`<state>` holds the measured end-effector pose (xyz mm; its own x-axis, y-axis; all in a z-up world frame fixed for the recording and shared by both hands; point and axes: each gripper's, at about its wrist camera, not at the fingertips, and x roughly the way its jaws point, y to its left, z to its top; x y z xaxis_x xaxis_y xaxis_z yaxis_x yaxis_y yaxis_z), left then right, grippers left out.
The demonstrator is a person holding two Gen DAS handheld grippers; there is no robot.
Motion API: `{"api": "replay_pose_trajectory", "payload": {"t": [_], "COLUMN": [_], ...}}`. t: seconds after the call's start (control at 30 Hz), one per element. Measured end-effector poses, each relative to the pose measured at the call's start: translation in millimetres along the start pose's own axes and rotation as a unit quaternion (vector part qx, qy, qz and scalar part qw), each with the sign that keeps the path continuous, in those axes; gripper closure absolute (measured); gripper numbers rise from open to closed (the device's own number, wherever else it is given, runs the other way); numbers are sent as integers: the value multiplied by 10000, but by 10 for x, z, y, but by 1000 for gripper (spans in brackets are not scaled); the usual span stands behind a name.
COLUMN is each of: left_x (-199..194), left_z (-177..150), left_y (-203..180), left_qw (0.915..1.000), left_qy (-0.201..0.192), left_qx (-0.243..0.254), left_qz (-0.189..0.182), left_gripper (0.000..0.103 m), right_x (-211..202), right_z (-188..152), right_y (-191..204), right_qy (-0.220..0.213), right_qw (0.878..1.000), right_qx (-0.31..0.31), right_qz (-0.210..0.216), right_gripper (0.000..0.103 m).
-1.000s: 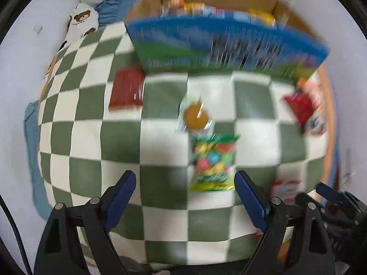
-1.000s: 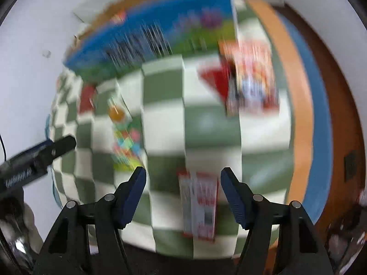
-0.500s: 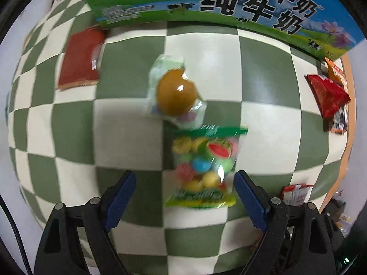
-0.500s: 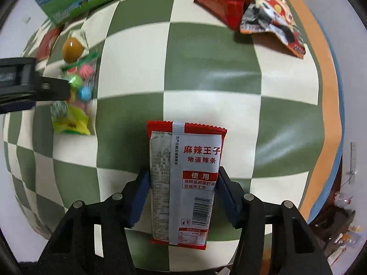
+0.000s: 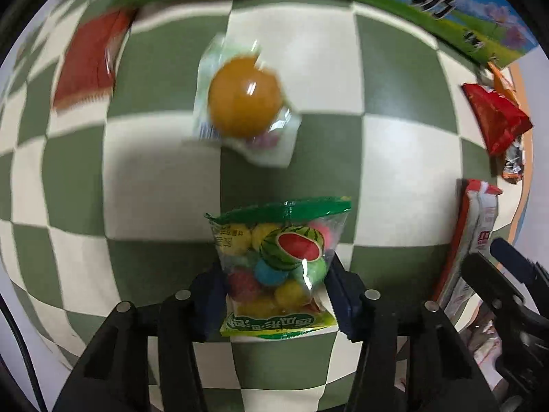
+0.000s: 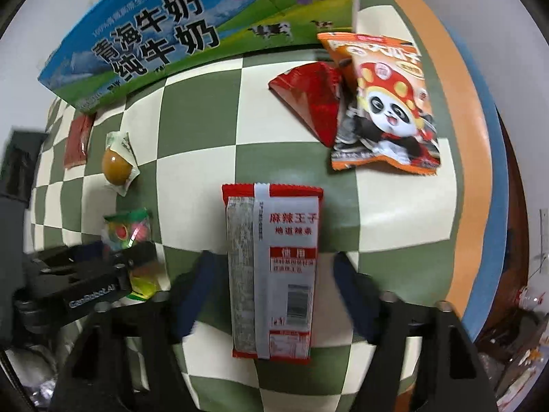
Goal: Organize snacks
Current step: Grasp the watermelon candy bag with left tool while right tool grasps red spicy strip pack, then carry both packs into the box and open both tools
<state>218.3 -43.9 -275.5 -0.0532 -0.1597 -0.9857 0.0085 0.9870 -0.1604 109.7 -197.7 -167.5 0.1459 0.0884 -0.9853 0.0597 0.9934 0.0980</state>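
The left gripper [image 5: 276,295] is seen pointed down at the checked cloth [image 5: 394,158], its jaws having just been closing; its blue pads [image 5: 338,295] are pressed against both sides of the clear candy bag [image 5: 279,264], which is gripped at its lower half while lying on the cloth. The right gripper [image 6: 274,288] is likewise pointed down, its jaws having just been opening: the red-and-white spicy strip packet [image 6: 274,271] is lain between the blurred pads [image 6: 346,285], with a gap visible on each side, so it is released. Just beyond the candy bag, a wrapped brown egg [image 5: 245,101] is set on the cloth, apart from it. Further left, a flat red packet [image 5: 89,63] is placed near the milk carton [image 6: 164,41], which is stood along the far edge of the cloth. To the right, a red triangular packet [image 6: 312,98] is found touching an orange panda-printed bag [image 6: 384,103], near the table's orange rim [image 6: 456,130].
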Motion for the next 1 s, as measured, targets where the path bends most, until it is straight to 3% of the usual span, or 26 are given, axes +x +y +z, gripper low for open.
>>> {"api": "replay_pose_trajectory", "payload": {"t": [0.07,0.1,0.23,0.27,0.3,0.37,0.53,0.73,0.77,0.8,1.0], "left_x": [33,40,-18,-49,-77,-132,-365,-1212,-1355,-1536,-2350], "left_z": [-5,-5,11,12,-18,-81,-55,146,192,262,865], "left_y": [-11,-24,-18,-29,-22,-16,-152,-288,-303,-318,-266], "left_qw": [10000,10000,9999,9999,9998,9996,9992,9936,9920,9897,9778], "left_qy": [-6,-2,-137,-163,-191,-245,-354,-1041,-1159,-1312,-2004], "left_qx": [-11,2,-31,-20,0,87,175,190,184,168,249], "left_qz": [-16,8,34,42,62,125,77,-395,-459,-551,-566], "left_gripper": [52,51,54,54,55,56,56,56,56,56,56], "right_x": [-31,-16,141,202,215,214,94,-400,-482,-611,-1330], "right_z": [-23,-37,-97,-36,-58,-92,-48,226,301,378,1051], "right_y": [2,2,91,49,68,92,117,125,155,171,205], "right_qy": [115,364,566,557,513,425,317,-120,65,-10,-834], "right_qw": [9999,9993,9982,9981,9978,9973,9986,9994,9994,9991,9921], "right_qx": [78,76,-73,-128,-224,-364,-331,-189,-200,-199,-275], "right_qz": [101,61,-171,-233,-366,-465,-274,257,279,373,898], "right_gripper": [26,26,26,27,37,45,52,53,53,53,53]}}
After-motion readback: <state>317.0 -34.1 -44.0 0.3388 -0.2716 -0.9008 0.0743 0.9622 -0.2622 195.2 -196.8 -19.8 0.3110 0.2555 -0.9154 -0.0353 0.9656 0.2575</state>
